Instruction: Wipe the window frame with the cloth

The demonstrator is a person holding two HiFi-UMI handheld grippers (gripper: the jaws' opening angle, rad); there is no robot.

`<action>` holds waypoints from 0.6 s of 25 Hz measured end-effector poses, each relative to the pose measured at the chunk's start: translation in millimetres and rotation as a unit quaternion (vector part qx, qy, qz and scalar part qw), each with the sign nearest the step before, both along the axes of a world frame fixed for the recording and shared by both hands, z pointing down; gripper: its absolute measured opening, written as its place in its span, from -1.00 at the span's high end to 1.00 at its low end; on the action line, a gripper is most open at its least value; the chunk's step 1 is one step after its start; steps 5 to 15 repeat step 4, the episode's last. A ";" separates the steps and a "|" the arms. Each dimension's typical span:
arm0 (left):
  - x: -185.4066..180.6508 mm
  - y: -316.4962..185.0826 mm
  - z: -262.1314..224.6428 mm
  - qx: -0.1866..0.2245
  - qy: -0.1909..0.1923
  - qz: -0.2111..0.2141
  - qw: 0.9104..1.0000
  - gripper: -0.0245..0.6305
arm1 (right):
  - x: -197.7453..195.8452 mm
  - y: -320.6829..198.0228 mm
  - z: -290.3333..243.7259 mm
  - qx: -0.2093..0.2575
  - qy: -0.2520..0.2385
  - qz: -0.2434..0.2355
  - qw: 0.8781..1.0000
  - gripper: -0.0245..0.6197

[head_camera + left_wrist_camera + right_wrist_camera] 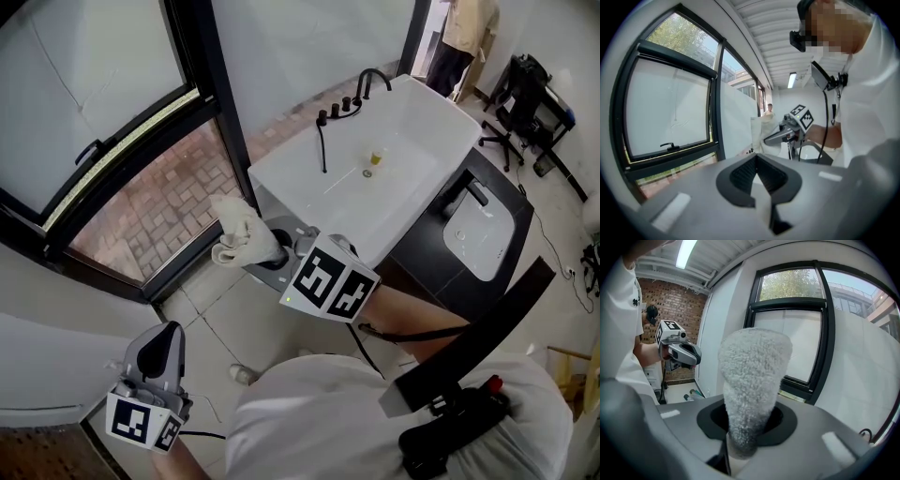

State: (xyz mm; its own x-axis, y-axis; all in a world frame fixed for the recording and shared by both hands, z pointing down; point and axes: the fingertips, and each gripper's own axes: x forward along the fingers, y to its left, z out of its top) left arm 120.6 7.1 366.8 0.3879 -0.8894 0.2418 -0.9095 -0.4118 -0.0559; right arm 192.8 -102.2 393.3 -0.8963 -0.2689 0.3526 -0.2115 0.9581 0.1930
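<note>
Jaws of the left gripper (759,174) are pressed together with nothing between them. It is held low and to the left of the window frame (201,101), well apart from it. Jaws of the right gripper (746,439) are pinched on the bunched lower end of the cloth (753,376). The cloth stands up out of them, just right of the frame's lower corner, and no contact with the frame can be seen.

The cloth is judged light, soft and fluffy, easily folded and in no way fragile. It is likely to flop or be pulled free if only an edge is gripped. A hold on the bunched end, as now, is judged best, so that the free end can be pressed flat and dragged along the frame.

Counted from the left: two grippers, one frame with one handle (668,146), and one cloth.
</note>
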 end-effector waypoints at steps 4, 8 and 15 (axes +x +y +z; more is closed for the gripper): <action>3.7 2.2 0.1 -0.001 0.002 0.001 1.000 0.86 | 0.9 2.0 -1.2 0.001 0.001 -0.002 1.000 0.60; 3.7 2.2 0.1 -0.001 0.002 0.001 1.000 0.86 | 0.9 2.0 -1.2 0.001 0.001 -0.002 1.000 0.60; 3.7 2.2 0.1 -0.001 0.002 0.001 1.000 0.86 | 0.9 2.0 -1.2 0.001 0.001 -0.002 1.000 0.60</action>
